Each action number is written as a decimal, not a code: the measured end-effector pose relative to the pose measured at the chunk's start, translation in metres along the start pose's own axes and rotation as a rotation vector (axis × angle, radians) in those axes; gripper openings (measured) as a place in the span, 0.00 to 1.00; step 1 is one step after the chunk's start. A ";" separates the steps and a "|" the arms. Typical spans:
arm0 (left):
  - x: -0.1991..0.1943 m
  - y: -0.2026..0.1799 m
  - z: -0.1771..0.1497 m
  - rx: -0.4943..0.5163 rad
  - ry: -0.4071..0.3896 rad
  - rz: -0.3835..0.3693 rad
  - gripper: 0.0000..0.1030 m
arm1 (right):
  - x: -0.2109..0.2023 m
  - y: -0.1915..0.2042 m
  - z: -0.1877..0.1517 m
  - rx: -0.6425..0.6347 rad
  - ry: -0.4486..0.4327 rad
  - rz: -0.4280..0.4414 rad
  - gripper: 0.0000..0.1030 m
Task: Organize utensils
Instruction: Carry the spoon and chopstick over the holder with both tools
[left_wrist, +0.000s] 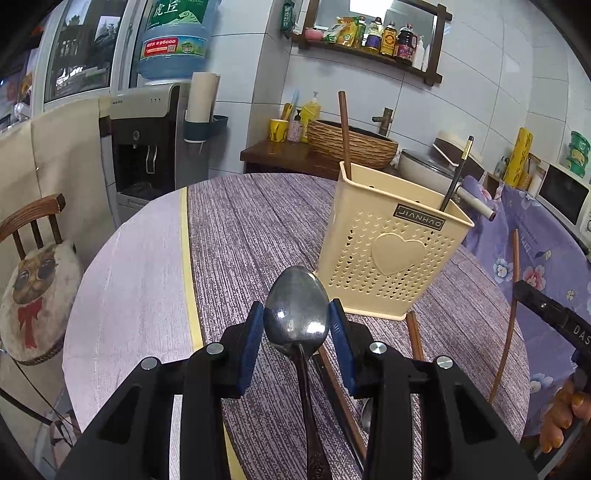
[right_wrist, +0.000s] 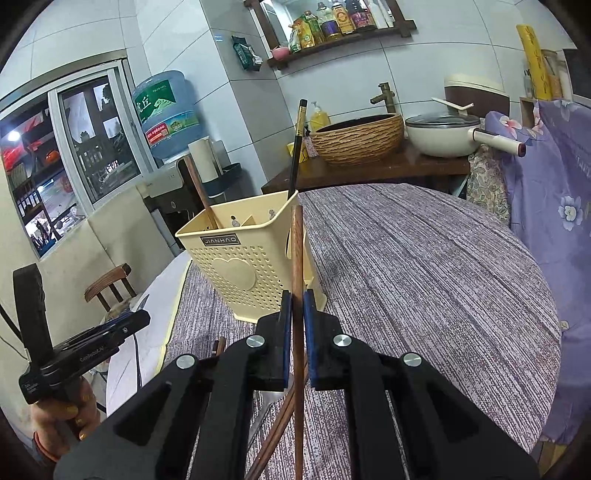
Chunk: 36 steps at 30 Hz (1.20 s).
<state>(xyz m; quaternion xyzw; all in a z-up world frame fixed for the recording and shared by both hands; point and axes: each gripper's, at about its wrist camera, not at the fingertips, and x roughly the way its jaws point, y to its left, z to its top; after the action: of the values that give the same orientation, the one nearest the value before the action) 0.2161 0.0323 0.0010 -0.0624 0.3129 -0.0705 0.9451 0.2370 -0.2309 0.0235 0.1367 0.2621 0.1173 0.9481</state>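
Left wrist view: the left gripper (left_wrist: 296, 317) is clamping a metal spoon (left_wrist: 297, 314) by its bowl between its blue pads, the handle running back under the camera. Just beyond it, a cream utensil holder (left_wrist: 391, 251) is standing upright on the round table (left_wrist: 240, 229), with a brown chopstick (left_wrist: 345, 133) and a black chopstick (left_wrist: 456, 173) already leaning inside. More brown chopsticks (left_wrist: 415, 336) are lying on the cloth beside the holder's base. Right wrist view: the right gripper (right_wrist: 297, 314) is pinching one brown chopstick (right_wrist: 296, 251) upright, closed tight on it, just in front of the holder.
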 end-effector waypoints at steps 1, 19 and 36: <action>0.001 0.001 0.000 -0.004 0.003 0.000 0.35 | -0.001 -0.001 0.000 0.000 -0.002 0.000 0.08; -0.011 0.001 0.000 -0.005 -0.036 0.009 0.35 | -0.014 0.000 0.004 0.002 -0.035 0.004 0.08; -0.027 -0.001 0.012 0.005 -0.083 -0.001 0.35 | -0.030 0.002 0.012 -0.020 -0.048 0.050 0.07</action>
<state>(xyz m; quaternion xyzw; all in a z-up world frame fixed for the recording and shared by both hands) 0.2019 0.0364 0.0261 -0.0628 0.2734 -0.0691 0.9574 0.2182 -0.2404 0.0475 0.1364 0.2347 0.1401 0.9522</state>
